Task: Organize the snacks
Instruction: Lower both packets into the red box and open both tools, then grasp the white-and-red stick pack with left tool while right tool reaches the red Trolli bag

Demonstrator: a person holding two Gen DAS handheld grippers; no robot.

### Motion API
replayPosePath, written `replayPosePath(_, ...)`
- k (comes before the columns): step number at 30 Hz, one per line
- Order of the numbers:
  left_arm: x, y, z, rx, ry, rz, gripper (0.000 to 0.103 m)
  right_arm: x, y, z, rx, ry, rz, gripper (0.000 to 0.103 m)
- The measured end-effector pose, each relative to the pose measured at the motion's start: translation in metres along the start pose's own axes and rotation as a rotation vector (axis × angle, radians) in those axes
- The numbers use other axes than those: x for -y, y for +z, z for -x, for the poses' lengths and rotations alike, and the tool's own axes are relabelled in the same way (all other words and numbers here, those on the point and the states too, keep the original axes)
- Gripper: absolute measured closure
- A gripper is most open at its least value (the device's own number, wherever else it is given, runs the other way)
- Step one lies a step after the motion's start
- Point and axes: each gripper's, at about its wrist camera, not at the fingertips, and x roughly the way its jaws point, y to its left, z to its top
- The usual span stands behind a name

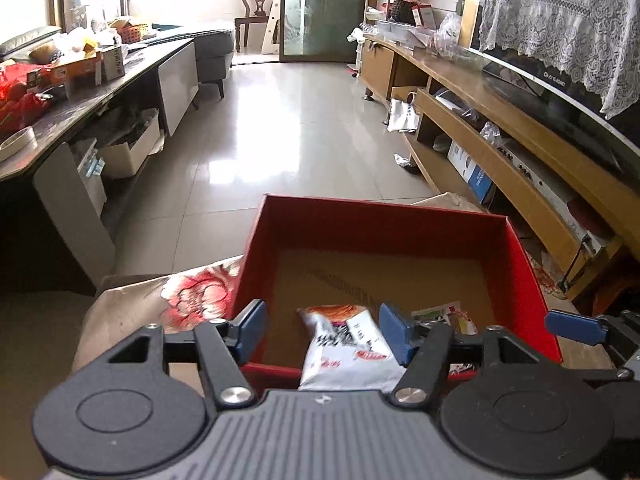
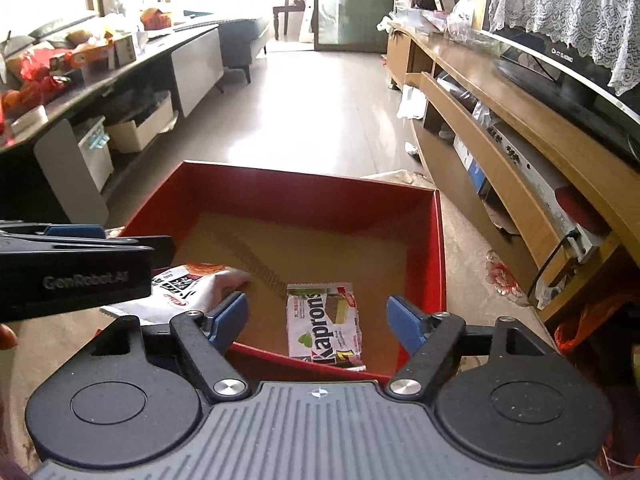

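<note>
Both the left gripper (image 1: 322, 330) and right gripper (image 2: 316, 320) hang released over the red box (image 2: 438, 240), where the white packet (image 1: 348, 350) and Kaprons wafer (image 2: 324, 326) lie at its near end, so fetching another snack likely comes next.

Red box (image 2: 424, 248) far half is bare cardboard floor, open from above. Near edge crowded: white snack bag (image 2: 200, 284) at near-left corner, Kaprons wafer pack (image 2: 324, 322) near-right. Left gripper (image 2: 76, 268) overhangs the left wall.
</note>
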Motion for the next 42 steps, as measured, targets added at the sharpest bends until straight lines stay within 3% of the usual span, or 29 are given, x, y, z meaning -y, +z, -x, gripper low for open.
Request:
replayPosePath(14, -0.027, -0.046, 0.015, -0.109, -0.055, -0.007, 0.033, -0.006, -0.028, 0.026, -0.045, 0.038, 0.006, 0.019)
replayPosePath(19, -0.025, -0.054, -0.002, -0.167, -0.077, -0.018, 0.033, -0.007, -0.037, 0.031, -0.069, 0.048, -0.002, 0.019)
replayPosePath(24, -0.025, -0.051, -0.024, -0.171, -0.087, -0.123, 0.033, -0.002, -0.047, 0.036, -0.085, 0.057, -0.012, 0.018)
replayPosePath(30, -0.027, -0.052, -0.053, -0.233, -0.16, -0.182, 0.033, 0.007, -0.051, 0.031, -0.113, 0.066, -0.029, 0.018)
replayPosePath(37, -0.032, -0.046, -0.07, -0.276, -0.216, -0.126, 0.028, 0.004, -0.053, 0.025, -0.136, 0.085, -0.024, 0.018)
replayPosePath(42, -0.038, -0.058, -0.062, -0.314, -0.255, -0.11, 0.024, 0.003, -0.053, 0.027, -0.138, 0.095, -0.017, 0.018)
